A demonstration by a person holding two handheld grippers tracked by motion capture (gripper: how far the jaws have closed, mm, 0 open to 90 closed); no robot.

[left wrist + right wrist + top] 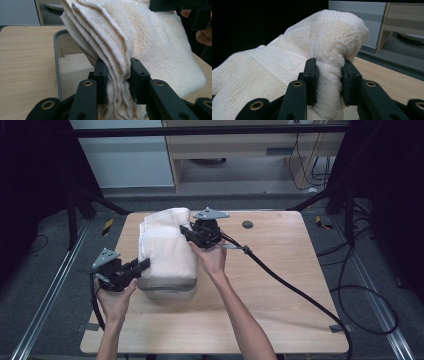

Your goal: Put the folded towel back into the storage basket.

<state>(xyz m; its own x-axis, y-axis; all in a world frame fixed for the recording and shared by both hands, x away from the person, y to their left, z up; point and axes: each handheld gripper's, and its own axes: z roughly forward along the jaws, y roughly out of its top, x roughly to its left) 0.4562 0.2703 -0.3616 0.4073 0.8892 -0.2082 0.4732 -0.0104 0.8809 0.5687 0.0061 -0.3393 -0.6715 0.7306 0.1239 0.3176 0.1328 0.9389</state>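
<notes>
Both grippers hold a folded cream towel [165, 247] over a grey bin [167, 290] at the centre left of the bench [280, 285]. The left gripper [142, 265] pinches its layered near edge, fingers [101, 75] clamped. The right gripper [187, 232] clamps a fold at the far end, likely keeping the stack together while lowering it in.

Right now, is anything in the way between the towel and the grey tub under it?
Nothing visible blocks it. The towel already hangs over the open grey tub, and both tongs, left and right, are clamped on its folded edges. The part of the tub's inside seen from the left gripper view looks bare.
</notes>
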